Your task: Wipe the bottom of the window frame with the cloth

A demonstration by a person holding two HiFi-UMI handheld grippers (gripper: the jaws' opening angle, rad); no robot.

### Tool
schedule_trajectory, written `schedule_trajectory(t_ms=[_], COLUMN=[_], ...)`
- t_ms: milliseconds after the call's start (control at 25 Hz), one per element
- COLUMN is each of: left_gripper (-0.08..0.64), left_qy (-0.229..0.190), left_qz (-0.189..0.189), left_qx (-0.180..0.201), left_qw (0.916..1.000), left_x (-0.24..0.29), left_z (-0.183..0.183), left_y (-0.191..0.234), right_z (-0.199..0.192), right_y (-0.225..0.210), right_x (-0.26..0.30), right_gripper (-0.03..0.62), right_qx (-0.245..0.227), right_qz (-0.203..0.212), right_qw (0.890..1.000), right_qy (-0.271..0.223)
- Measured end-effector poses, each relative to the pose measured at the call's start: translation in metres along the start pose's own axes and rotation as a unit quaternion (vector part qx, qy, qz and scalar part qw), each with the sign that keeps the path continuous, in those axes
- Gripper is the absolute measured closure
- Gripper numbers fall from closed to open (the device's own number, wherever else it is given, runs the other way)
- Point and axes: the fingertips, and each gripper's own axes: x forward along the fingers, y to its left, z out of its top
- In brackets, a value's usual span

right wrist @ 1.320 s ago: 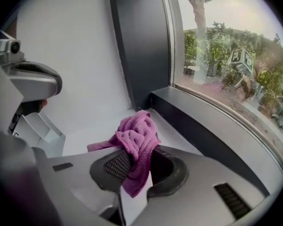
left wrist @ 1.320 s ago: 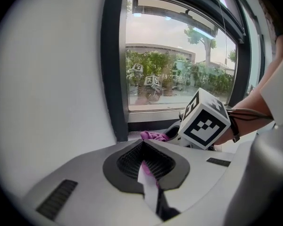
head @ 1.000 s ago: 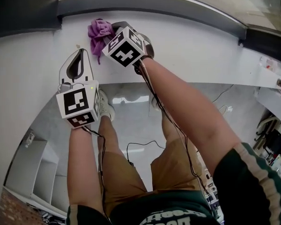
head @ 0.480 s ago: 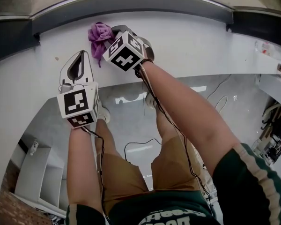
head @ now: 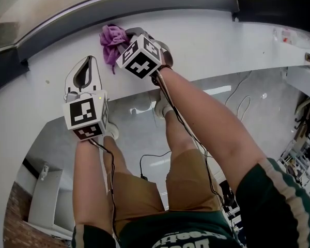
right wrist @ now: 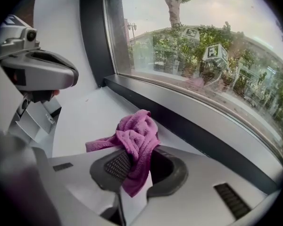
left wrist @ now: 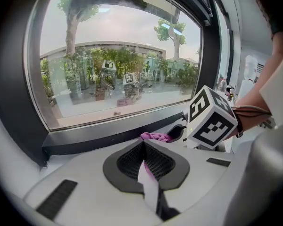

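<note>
Jaws of the right gripper (right wrist: 132, 171) are closed on the purple cloth (right wrist: 137, 138). The cloth is bunched up. Part of it hangs down between the jaws and one corner lies out to the side on the white sill (right wrist: 85, 121). It sits near the dark bottom frame (right wrist: 207, 138) of the window, but I cannot tell if it touches the frame.

The left gripper (left wrist: 144, 147) has its jaws together with nothing in them. It is over the sill, beside the right one.

From the head view, most of the cloth is hidden behind the right gripper's cube (head: 141, 56). From the left gripper view, only a small purple bit shows.

The cubes have black and white square marks, not words. White print on the green shirt (head: 186, 236) is cut off at the bottom edge and cannot be read. Some small things (head: 294, 37) at the far end of the sill are too tiny to tell.

The sill is long, white and smooth. Below it is a shiny pale floor (head: 139, 138) with thin black cables (head: 155, 159) on it. Through the glass (left wrist: 122, 65) there are trees (left wrist: 73, 13) and a low building, and the cubes show faintly in the glass.
</note>
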Motion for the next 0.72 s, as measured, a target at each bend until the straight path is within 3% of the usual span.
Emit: schedule_trajectory(t_ms=[720], left_gripper=[0.551], left_qy=[0.014], left_qz=[-0.069], left_qx=[0.075], left_qw=[0.9947], left_x=[0.052], left_z=[0.043], left_y=[-0.104], right_z=[-0.06], right_y=[-0.07], right_x=[-0.054], right_gripper=[0.5], right_qx=[0.047], right_qz=[-0.035], right_qw=[0.998], right_qy=[-0.01])
